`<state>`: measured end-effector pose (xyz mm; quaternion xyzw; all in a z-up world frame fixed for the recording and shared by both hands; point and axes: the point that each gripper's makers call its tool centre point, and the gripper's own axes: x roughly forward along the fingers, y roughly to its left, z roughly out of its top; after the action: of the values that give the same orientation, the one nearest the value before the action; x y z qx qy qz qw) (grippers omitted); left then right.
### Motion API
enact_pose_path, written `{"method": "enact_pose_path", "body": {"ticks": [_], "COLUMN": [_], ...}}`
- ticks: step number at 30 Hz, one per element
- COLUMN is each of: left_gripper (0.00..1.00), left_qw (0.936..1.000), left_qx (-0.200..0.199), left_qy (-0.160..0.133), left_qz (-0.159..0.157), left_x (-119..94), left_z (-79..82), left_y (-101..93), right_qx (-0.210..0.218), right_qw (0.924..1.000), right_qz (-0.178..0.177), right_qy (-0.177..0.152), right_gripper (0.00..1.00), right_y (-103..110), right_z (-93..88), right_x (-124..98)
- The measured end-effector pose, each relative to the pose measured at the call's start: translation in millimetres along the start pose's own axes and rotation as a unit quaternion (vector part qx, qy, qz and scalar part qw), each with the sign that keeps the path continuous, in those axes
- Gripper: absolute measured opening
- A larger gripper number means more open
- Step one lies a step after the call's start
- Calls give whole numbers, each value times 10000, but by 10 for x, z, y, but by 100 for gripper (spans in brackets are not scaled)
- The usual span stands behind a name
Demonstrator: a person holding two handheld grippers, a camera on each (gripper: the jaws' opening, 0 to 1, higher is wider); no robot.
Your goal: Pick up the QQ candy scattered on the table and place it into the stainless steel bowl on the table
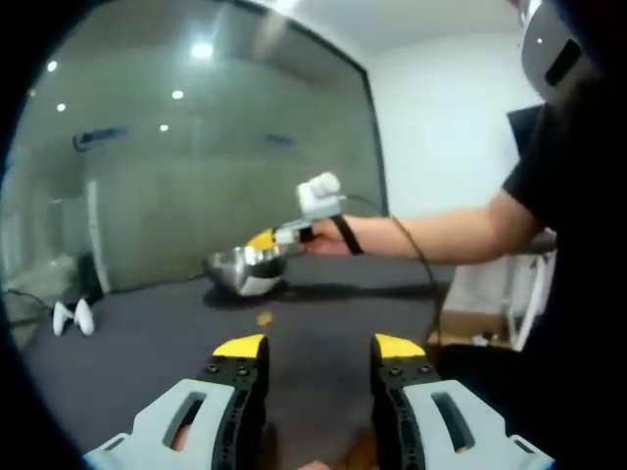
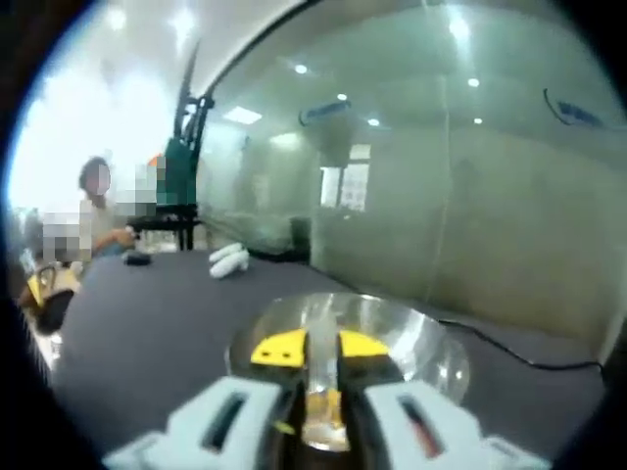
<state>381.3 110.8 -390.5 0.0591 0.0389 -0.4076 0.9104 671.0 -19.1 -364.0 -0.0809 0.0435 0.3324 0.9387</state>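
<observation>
The right gripper (image 2: 308, 351) is pinching a pale, clear-wrapped QQ candy (image 2: 321, 377) between near-closed yellow-tipped jaws, over the stainless steel bowl (image 2: 431, 343). The left gripper (image 1: 319, 348) is hanging wide open, holding nothing, above the dark table (image 1: 147, 343), where one small yellow candy (image 1: 265, 317) is lying, blurred, just before the bowl.

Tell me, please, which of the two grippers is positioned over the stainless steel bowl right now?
The right gripper, held out above the stainless steel bowl. The left gripper hangs back over bare dark table, open, with a small yellow candy lying between it and the bowl.
</observation>
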Motion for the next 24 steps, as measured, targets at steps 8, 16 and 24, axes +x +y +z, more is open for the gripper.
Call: {"method": "enact_pose_path", "body": {"ticks": [8,16,24], "left_gripper": [43,43,42], "left_qw": [9999,9999,9995], "left_qx": [43,106,137], "left_qy": [113,113,269], "left_qz": [14,20,64], "left_x": [5,20,52], "left_z": [-54,-43,-122], "left_y": [0,-13,0], "right_qx": [-73,14,272], "right_qw": [9956,9897,9926], "right_qz": [936,1407,1118], "right_qy": [-64,254,381], "right_gripper": [16,18,18], "right_y": [532,788,618], "right_z": [-125,-709,-1035], "right_x": [-397,-1046,-1418]}}
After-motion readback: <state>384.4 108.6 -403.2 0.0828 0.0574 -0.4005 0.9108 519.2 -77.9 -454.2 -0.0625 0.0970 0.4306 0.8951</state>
